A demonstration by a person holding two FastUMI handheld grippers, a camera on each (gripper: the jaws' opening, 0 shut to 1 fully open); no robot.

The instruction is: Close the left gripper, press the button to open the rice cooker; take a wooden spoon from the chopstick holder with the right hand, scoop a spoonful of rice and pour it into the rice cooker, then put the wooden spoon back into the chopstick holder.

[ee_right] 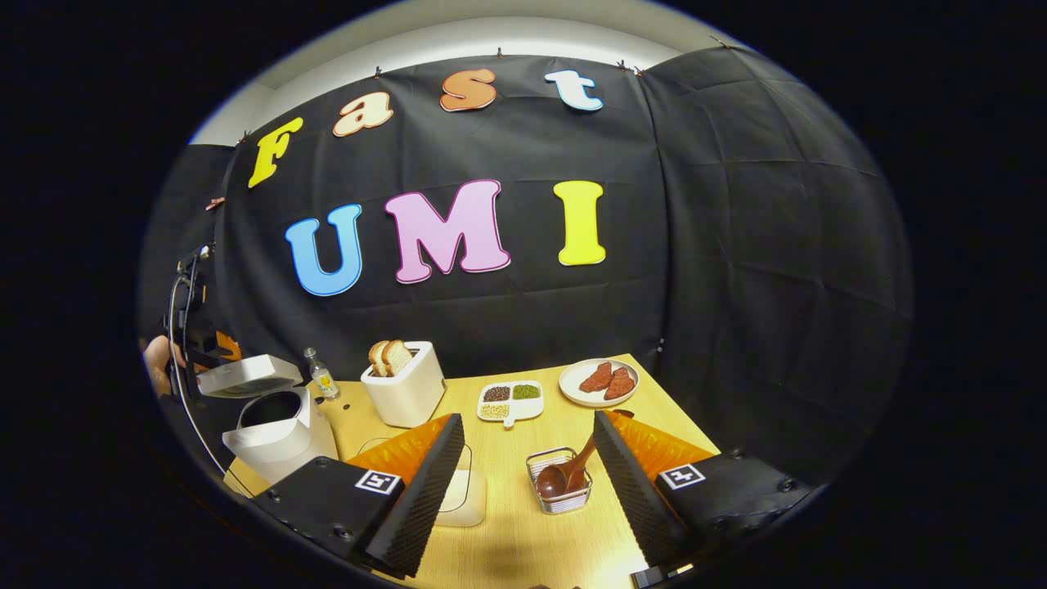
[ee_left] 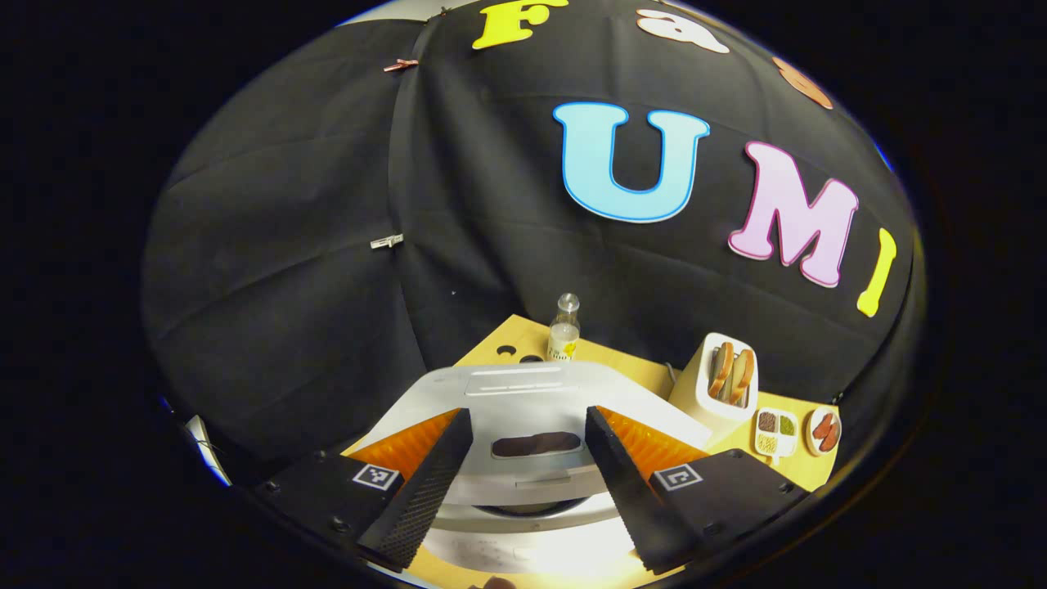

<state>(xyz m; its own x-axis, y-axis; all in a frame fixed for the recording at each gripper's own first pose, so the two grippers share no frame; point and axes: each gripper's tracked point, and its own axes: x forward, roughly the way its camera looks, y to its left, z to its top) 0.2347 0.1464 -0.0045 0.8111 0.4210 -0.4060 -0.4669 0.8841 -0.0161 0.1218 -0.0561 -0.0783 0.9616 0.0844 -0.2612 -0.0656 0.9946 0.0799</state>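
A light wooden table (ee_right: 523, 507) is seen across the lower part of the right gripper view, backed by the black cloth wall (ee_right: 736, 245) of the booth. At the table's left end a white rice cooker (ee_right: 282, 433) is set with its lid (ee_right: 245, 376) raised and its dark inner pot exposed. In the left gripper view the same lid (ee_left: 523, 401) is seen from close, rising just beyond the fingers, with a dark oblong recess in its near face. A white toaster holding two slices of bread (ee_right: 405, 384) is placed to the right of the cooker, and a small clear glass bottle (ee_right: 321, 375) stands between them, nearer the wall. A round white plate with reddish meat pieces (ee_right: 599, 381) is set towards the far right edge. A white divided dish of grains and beans (ee_right: 511, 400) lies between toaster and plate. A small wire chopstick holder (ee_right: 560, 480) is placed near the middle of the table, and a dark wooden spoon (ee_right: 566, 474) is leaned in it, bowl down, handle slanting up to the right. A pale flat tray (ee_right: 466, 491) is partly hidden behind the right gripper's left finger.

The left gripper (ee_left: 527, 483) is held wide apart with nothing between its fingers, over the cooker's lid. The right gripper (ee_right: 527, 491) is likewise spread wide and empty, with the holder and spoon seen between its fingers but untouched.
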